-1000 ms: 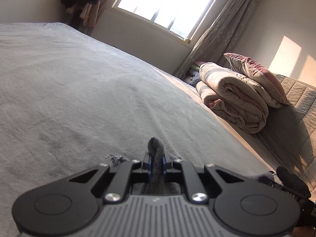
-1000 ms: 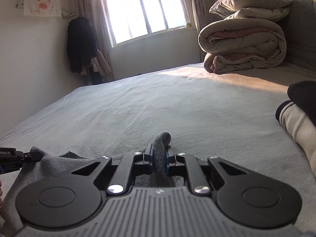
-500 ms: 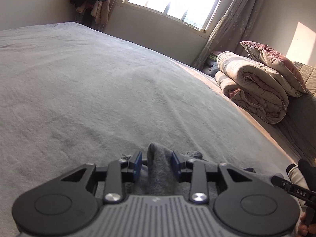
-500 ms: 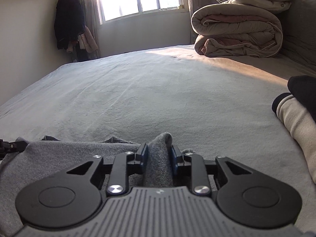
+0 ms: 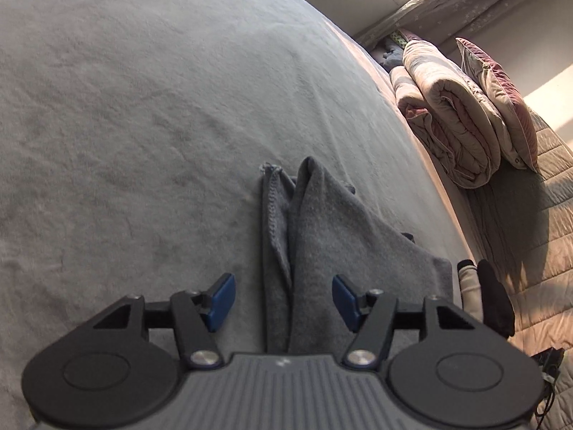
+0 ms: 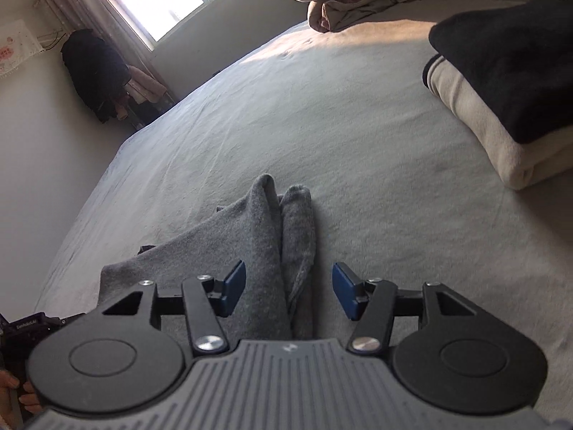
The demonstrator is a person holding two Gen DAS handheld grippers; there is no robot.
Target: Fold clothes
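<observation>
A grey knit garment (image 5: 333, 236) lies on the bed, one bunched corner running up between the blue pads of my left gripper (image 5: 284, 295). Those jaws are opening and the pads stand clear of the cloth on both sides. In the right wrist view the other corner of the same grey garment (image 6: 265, 236) rests on the sheet between the pads of my right gripper (image 6: 288, 294), whose jaws are also opening, with gaps either side of the fabric. The garment's middle is hidden beneath both gripper bodies.
The pale grey bedsheet (image 5: 143, 125) stretches far ahead. A folded stack of cream and black clothes (image 6: 501, 107) sits at the right. A rolled quilt (image 5: 447, 118) and a pillow (image 5: 497, 96) lie by the headboard. A person's hand (image 6: 14, 394) holds the other gripper at lower left.
Both grippers went from shut on the grey cloth to wide apart, letting the corners drop onto the bed. Both cameras tilted downward and rolled, so more bed and less window shows.
</observation>
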